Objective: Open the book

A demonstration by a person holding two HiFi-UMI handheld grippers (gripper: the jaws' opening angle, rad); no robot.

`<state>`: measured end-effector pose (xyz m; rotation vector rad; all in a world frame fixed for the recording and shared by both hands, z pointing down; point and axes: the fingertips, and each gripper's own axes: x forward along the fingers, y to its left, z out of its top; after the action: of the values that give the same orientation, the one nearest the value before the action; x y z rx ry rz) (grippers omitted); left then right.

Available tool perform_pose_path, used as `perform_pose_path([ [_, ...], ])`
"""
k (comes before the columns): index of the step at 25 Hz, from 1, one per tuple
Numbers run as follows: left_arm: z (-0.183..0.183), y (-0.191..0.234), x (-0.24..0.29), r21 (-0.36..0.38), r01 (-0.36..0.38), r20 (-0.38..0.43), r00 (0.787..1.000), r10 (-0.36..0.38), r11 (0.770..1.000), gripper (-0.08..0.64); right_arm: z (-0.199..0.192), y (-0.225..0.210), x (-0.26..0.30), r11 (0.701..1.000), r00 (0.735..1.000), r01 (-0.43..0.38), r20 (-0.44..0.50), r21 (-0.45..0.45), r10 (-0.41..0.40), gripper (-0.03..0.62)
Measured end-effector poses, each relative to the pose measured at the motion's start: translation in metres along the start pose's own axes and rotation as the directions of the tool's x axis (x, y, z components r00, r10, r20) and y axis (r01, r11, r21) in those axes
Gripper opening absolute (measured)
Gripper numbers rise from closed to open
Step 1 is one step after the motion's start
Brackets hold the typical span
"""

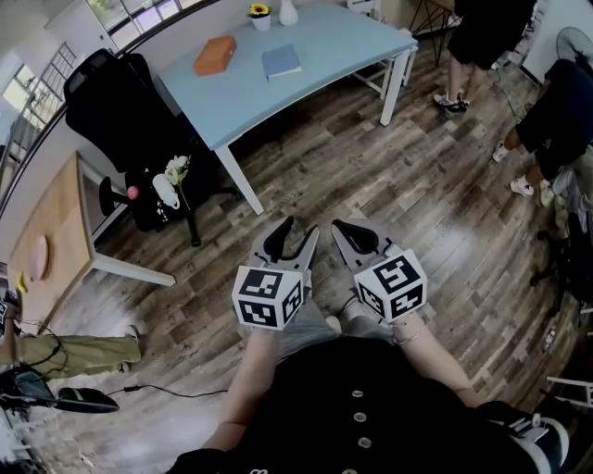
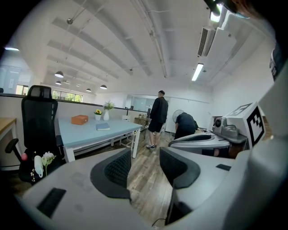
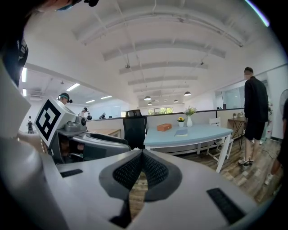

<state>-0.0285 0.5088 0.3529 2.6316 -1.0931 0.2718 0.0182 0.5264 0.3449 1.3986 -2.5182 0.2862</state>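
The closed blue book (image 1: 281, 62) lies on the light blue table (image 1: 324, 51) far ahead, beside an orange box (image 1: 215, 56). Both grippers hang over the wooden floor in front of the person, well short of the table. My left gripper (image 1: 303, 228) is open with nothing between its jaws; in the left gripper view (image 2: 144, 164) only floor shows in the gap, and the book (image 2: 102, 126) is small in the distance. My right gripper (image 1: 339, 226) is shut on nothing, its pads meeting (image 3: 142, 152). The book (image 3: 182, 132) also shows in the right gripper view.
A sunflower pot (image 1: 259, 15) and a white vase (image 1: 288, 11) stand at the table's far edge. A black office chair (image 1: 111, 102) with a bag sits left of the table, near a wooden desk (image 1: 51, 236). People (image 1: 486, 42) stand at the right, with a fan (image 1: 574, 44).
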Motion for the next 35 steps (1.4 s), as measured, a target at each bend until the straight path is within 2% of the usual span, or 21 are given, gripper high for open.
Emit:
perform_pose_path([
  [9,0.001,0.031,0.025,-0.002,0.012,-0.007,1.000,-0.012,1.000,0.181,0.001,-0.017,0.029,0.999,1.000,0.015,-0.001,0.030,-0.015,0.002],
  [26,0.073,0.157,0.131,0.046,0.089,-0.009,0.996,-0.089,0.995,0.181,0.060,-0.099,0.172,0.994,0.995,0.103,-0.001,0.023,-0.103,0.002],
  [35,0.081,0.212,0.158,0.033,0.113,-0.025,0.993,-0.112,0.993,0.181,0.076,-0.113,0.231,0.992,0.992,0.122,0.007,0.020,-0.122,0.002],
])
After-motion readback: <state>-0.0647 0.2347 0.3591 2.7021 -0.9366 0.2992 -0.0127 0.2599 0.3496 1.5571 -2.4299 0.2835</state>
